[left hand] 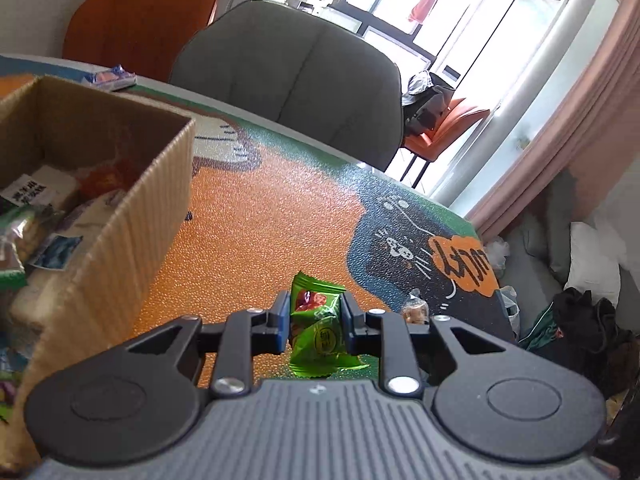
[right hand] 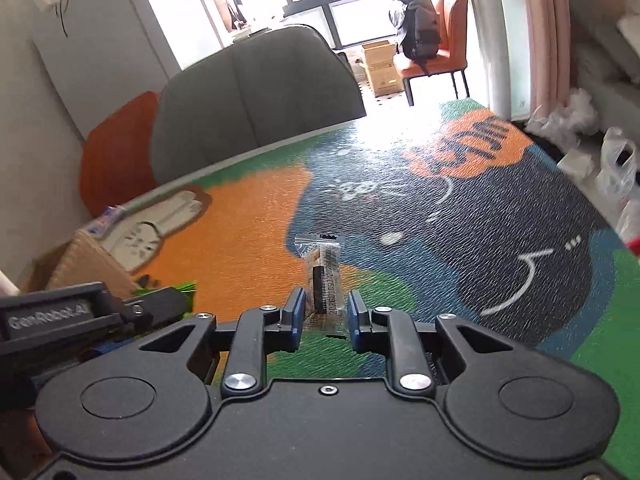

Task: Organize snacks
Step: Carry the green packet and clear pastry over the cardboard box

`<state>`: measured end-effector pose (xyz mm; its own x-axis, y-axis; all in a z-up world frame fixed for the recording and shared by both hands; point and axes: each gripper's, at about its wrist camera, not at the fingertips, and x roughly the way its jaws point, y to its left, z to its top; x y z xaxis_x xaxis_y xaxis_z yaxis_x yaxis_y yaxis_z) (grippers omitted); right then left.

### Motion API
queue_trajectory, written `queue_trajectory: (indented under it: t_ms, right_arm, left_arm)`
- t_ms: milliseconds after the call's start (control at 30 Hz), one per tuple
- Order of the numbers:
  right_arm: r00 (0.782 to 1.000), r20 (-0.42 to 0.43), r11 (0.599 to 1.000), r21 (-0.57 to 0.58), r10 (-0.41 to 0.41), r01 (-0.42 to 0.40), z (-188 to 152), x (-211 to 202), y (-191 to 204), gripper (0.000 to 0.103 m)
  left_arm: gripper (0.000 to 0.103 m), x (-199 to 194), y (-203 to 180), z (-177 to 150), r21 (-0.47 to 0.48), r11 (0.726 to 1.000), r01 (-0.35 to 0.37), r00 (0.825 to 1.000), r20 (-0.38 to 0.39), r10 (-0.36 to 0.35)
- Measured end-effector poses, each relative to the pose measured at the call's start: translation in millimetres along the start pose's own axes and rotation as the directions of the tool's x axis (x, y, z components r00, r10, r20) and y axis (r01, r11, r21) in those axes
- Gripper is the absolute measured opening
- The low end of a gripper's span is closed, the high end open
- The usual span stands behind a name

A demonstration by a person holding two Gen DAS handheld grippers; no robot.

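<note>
hand-held gripper (left hand: 315,320) beside cardboard box (left hand: 132,216) holding snack packets (left hand: 48,216).

A box (left hand: 132,216) sits on the worktop (left hand: 256,220), left of the left claw (left hand: 316,320). Many snacks lie in the box. A snack packet (left hand: 318,320) sits between this claw's fingers. Two chairs stand behind the worktop. Another packet (right hand: 324,280) sits in the right claw (right hand: 325,314).
</note>
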<state>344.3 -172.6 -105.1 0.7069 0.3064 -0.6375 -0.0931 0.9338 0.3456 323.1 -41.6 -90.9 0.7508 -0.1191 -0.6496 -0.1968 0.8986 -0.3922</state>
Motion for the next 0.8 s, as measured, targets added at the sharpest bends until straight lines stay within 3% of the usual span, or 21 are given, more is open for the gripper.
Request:
queue_trajectory:
  t_ms: [267,800]
  right_arm:
    - [0.996,0.059,0.998,-0.031,0.061,-0.060,3.4,-38.5,30.7,0.021]
    - [0.986,0.072,0.987,-0.072,0.152,-0.146,4.8,-56.0,81.1,0.021]
  left_arm:
    - [0.025,-45.0,0.4,11.7,0.027,1.000,0.003,0.999,0.052,-0.005]
    - [0.025,-98.2,23.2,33.4,0.041,0.999,-0.019,0.992,0.125,0.013]
